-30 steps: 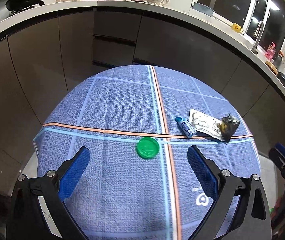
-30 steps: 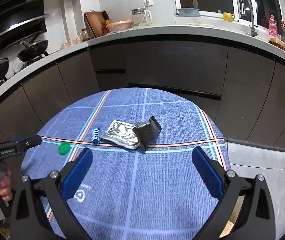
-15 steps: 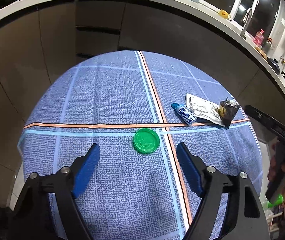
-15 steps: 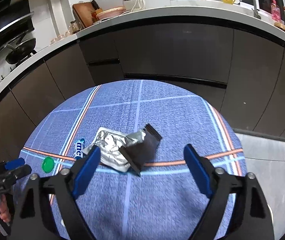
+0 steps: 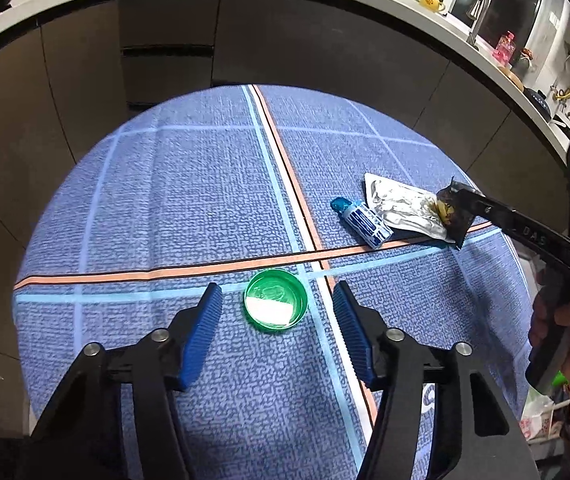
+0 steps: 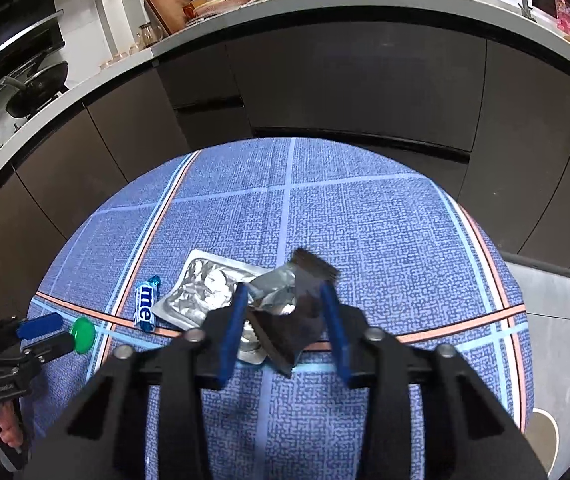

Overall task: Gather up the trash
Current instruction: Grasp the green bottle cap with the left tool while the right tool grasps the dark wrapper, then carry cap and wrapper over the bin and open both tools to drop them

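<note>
Dark kitchen cabinets point(image 6: 349, 92) under a pale countertop point(image 6: 365, 2) curve behind a round table covered by a blue plaid tablecloth point(image 5: 189, 200); left gripper point(image 5: 277, 304) stands over the near part of the cloth, jaws closing, with the green plastic lid point(image 5: 276, 306) lying flat between its blue pads, neither pad touching it; right gripper point(image 6: 285, 312) is lowered over the wrappers, jaws closing, the crumpled dark wrapper point(image 6: 297, 320) between the pads, contact not clear; a flattened silver foil pouch point(image 6: 201, 296) lies partly beneath that wrapper; a blue-and-white candy roll point(image 6: 145, 306) rests just beside the pouch, well apart from the lid.
</note>
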